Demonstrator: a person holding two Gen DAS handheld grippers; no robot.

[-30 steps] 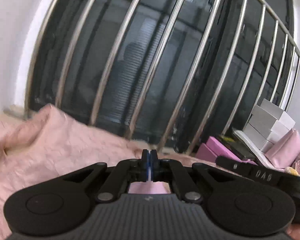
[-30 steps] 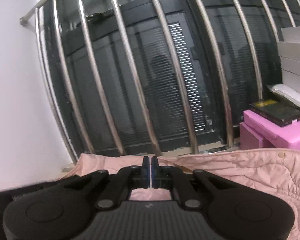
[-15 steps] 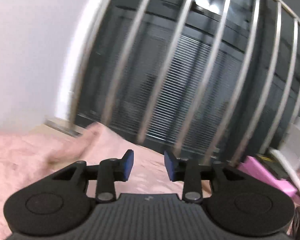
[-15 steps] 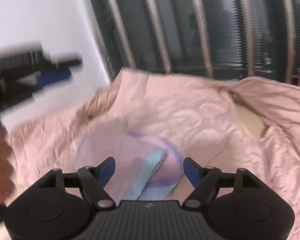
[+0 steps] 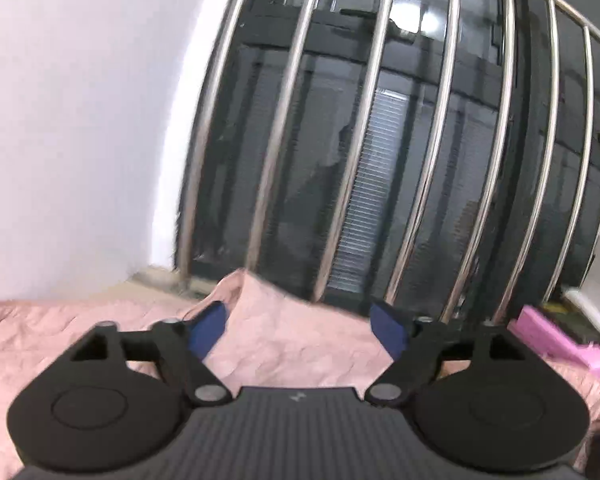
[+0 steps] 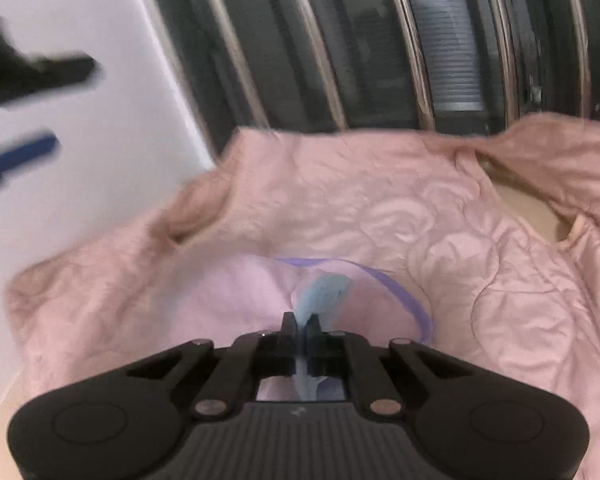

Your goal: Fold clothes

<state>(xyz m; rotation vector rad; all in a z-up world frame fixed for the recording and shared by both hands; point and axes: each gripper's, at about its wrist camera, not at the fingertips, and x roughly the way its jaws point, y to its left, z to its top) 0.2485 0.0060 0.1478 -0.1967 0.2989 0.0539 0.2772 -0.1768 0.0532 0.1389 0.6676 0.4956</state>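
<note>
The right gripper (image 6: 300, 326) has its jaws pressed together on a thin light-blue piece of cloth (image 6: 322, 290), w/ a bit of it also showing behind the jaws near the body of the tool. This blue piece seems to belong to a pale lilac garment (image 6: 228, 304) w/ a purple trim line (image 6: 396, 292), but the picture is blurred, so I cannot tell if it is a strap, a label or a hem. The lilac garment lies on top of a pink quilted jacket (image 6: 452, 240), which is spread wide over the surface in front of the window bars (image 6: 316, 40); one part of the jacket goes off to the right, where a gap shows the beige surface (image 6: 532, 208) under it. The left gripper (image 5: 300, 326) has its jaws apart and opening, nothing between the blue pads (image 5: 208, 326), only pink cloth lying below and ahead of them; it is seen blurred at the left edge of the right view too. As for progress, I judge the task is early: no neat fold is visible, the jacket is still open and wrinkled, and the lilac garment is only just gripped. Left to do, probably: lift or flatten the lilac piece, fold it, then the jacket.
</note>
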